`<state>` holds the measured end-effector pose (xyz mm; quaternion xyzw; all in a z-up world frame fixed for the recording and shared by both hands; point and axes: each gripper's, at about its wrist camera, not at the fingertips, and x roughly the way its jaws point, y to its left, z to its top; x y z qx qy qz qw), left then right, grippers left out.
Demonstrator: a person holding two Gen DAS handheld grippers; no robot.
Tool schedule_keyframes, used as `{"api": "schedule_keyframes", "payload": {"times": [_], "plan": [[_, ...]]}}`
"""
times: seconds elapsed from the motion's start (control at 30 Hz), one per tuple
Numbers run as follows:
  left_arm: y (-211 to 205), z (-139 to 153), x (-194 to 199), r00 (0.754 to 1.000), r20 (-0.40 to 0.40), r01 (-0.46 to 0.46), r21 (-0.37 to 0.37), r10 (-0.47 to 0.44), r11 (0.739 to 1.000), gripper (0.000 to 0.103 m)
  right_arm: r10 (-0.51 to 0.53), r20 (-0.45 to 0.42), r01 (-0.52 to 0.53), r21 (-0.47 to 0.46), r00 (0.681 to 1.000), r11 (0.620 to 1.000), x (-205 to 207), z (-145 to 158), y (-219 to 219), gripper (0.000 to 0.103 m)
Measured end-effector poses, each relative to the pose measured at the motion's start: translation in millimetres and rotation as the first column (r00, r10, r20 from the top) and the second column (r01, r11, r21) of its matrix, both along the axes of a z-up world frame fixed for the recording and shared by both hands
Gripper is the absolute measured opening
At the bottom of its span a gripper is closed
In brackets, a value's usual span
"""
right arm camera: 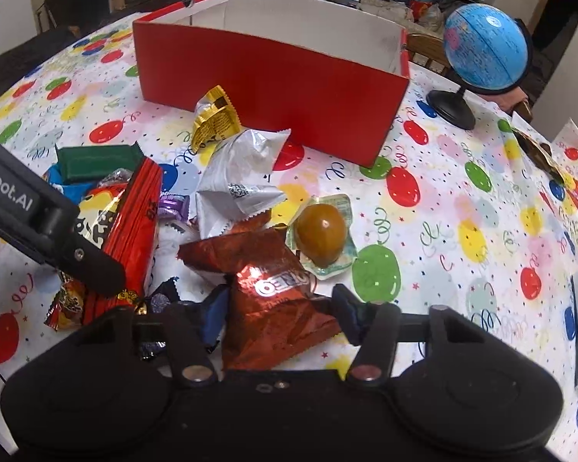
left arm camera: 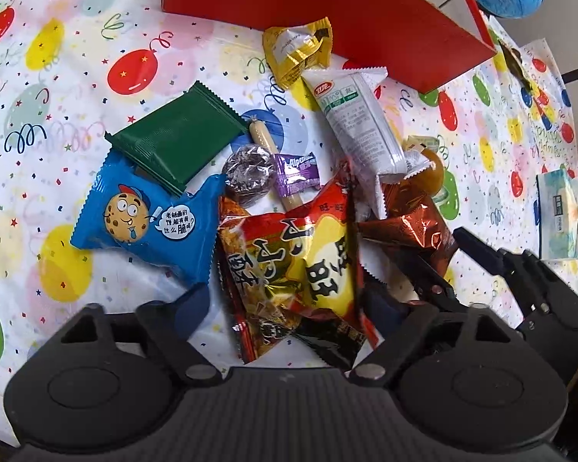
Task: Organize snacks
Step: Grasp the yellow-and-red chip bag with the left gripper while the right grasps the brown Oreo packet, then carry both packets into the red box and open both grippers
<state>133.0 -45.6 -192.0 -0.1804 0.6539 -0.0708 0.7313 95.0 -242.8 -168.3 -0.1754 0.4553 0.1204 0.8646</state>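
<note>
- On the balloon-print tablecloth (right arm camera: 443,200), a heap of snack packets lies in front of a red box (right arm camera: 273,88), open-topped and white inside.
- Left gripper (left arm camera: 289,304): jaws partly apart, straddling the red-and-yellow snack bag (left arm camera: 308,265). Blue pads (left arm camera: 194,304) sit at either side of the bag; cannot tell whether they press on it.
- Right gripper (right arm camera: 279,313): jaws narrower, set either side of the copper Oreo packet (right arm camera: 266,292). Left pad touches the packet's crumpled edge, and the right pad meets its lower corner; grip looks made.
- Oreo packet lies just beside the wrapped brown egg (right arm camera: 321,231), which rests to its right on the cloth.
- Left wrist view: blue cookie packet (left arm camera: 135,219) lies left of the red-and-yellow bag, overlapping the green packet (left arm camera: 177,138).
- White packet (left arm camera: 356,131) lies slanted between the heap and the box; gold wrapper (left arm camera: 296,52) sits against the box wall.
- Purple candy (left arm camera: 296,173) and a dark foil-wrapped sweet (left arm camera: 248,173) lie mid-heap, touching.
- Globe (right arm camera: 485,46) stands right of the box, well apart from both grippers.
</note>
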Motion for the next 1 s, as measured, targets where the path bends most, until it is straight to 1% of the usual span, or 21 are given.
{"api": "schedule_keyframes", "payload": {"times": [0.03,0.07,0.1,0.2,0.3,0.4,0.57,0.67,0.8,1.0], "plan": [[0.0,1.3,-0.8,1.0,0.003,-0.004,-0.005,0.004,1.0,0.074,-0.007,0.003,0.007,0.005,1.0,1.0,-1.4,0.9,0.1,0.051],[-0.6,2.5,-1.6,1.0,0.005,-0.004,-0.012,0.005,1.0,0.066,-0.011,0.007,0.011,0.009,1.0,1.0,-2.5,1.6,-0.8,0.048],[-1.6,4.2,-3.0,1.0,0.011,0.0,-0.015,0.001,1.0,0.062,-0.016,0.011,0.016,0.014,1.0,1.0,-4.0,2.4,-1.2,0.045],[-5.5,8.3,-6.5,0.999,0.041,0.014,0.011,-0.015,1.0,0.058,-0.038,0.023,0.037,0.028,0.999,0.999,-9.3,5.4,-1.9,0.04],[-4.9,10.9,-9.7,0.998,0.056,0.007,0.025,-0.008,1.0,0.055,-0.054,0.042,0.052,0.044,0.998,0.998,-16.1,10.5,-3.5,0.039],[-3.4,17.9,-15.4,0.997,0.076,-0.003,0.04,0.0,0.999,0.055,-0.063,0.051,0.059,0.073,0.997,0.996,-23.3,17.6,-5.5,0.038],[-5.3,38.2,-27.3,0.989,0.148,0.001,0.072,-0.011,0.997,0.053,-0.079,0.076,0.07,0.11,0.994,0.992,-36.7,30.6,-9.9,0.037],[-7.5,46.5,-33.4,0.984,0.176,0.005,0.1,-0.023,0.995,0.051,-0.097,0.083,0.087,0.11,0.992,0.99,-42.1,35.0,-11.1,0.037],[-7.7,59.5,-40.8,0.977,0.214,-0.007,0.125,-0.02,0.992,0.051,-0.123,0.092,0.106,0.167,0.988,0.98,-46.7,45.9,-16.7,0.037],[-13.4,87.3,-49.8,0.953,0.302,-0.018,0.172,-0.035,0.985,0.051,-0.131,0.129,0.1,0.222,0.983,0.97,-53.2,72.0,-15.3,0.037]]}}
